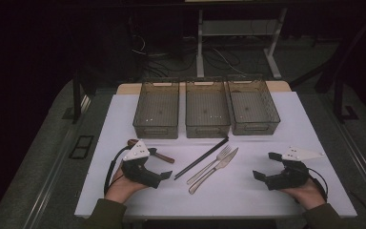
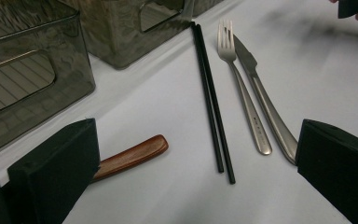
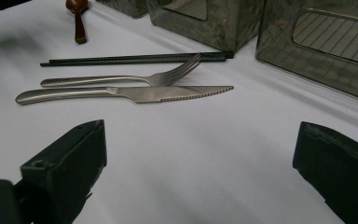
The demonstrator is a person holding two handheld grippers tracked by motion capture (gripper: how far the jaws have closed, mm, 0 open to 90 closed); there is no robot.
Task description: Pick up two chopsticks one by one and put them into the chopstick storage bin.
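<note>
Evidently both tongs (image 1: 164, 175) (image 1: 263, 167) gape beside the cutlery (image 1: 213, 163).

Chopsticks (image 1: 201, 158), fork (image 1: 211, 162), knife (image 1: 215, 169) side by side before bins (image 1: 207, 109); spoon (image 1: 158, 154) left.

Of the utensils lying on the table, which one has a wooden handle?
The spoon lying by the left gripper. Its handle is reddish-brown wood, while the fork and knife are all silver metal and the chopsticks are black.

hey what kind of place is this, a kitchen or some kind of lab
Probably a lab or recording room, not a kitchen. A white table holds three empty bins and staged cutlery: fork, knife, chopsticks. A person holds tongs in each hand, and cables trail across the dark floor.
</note>
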